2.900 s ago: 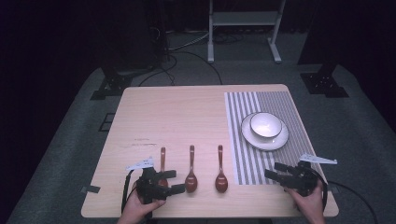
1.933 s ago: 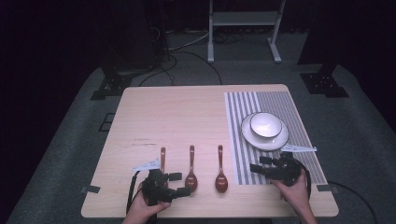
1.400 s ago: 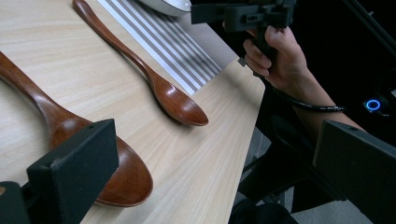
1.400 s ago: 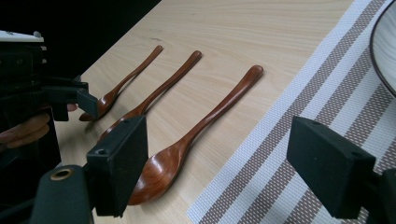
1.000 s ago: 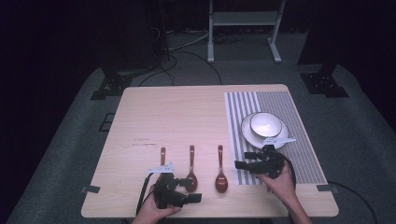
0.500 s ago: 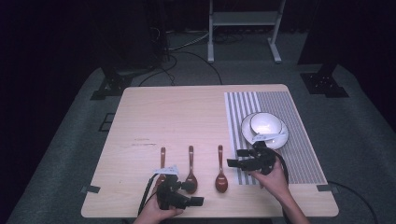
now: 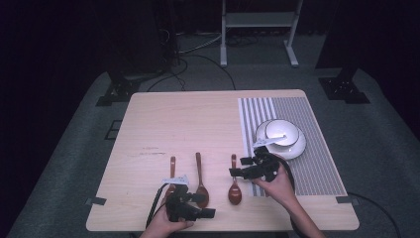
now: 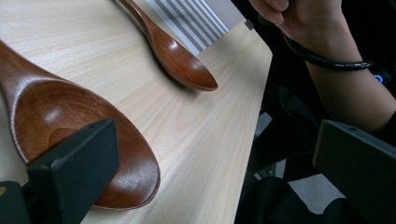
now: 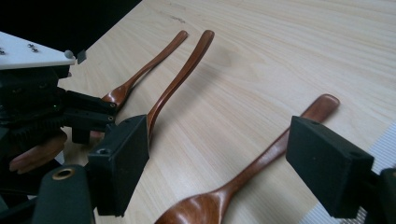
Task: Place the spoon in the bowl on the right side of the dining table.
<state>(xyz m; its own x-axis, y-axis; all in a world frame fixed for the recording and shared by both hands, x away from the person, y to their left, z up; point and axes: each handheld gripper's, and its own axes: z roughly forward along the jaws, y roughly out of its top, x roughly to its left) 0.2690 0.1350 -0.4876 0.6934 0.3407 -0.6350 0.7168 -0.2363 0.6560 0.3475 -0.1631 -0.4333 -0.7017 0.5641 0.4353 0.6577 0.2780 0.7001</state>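
Wooden table (image 7: 198,124): right spoon (image 9: 252,172) lies between the spread-jawed right gripper (image 9: 224,163).

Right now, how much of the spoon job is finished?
Hardly any yet. All three wooden spoons lie flat on the table, none lifted. The right tool is open, its jaws either side of the right spoon. The left tool is open near the middle spoon. The bowl looks empty; grabbing and moving probably remain.

A dim room (grey carpet (image 7: 64,163)) with a metal stand (image 7: 258,20) behind.
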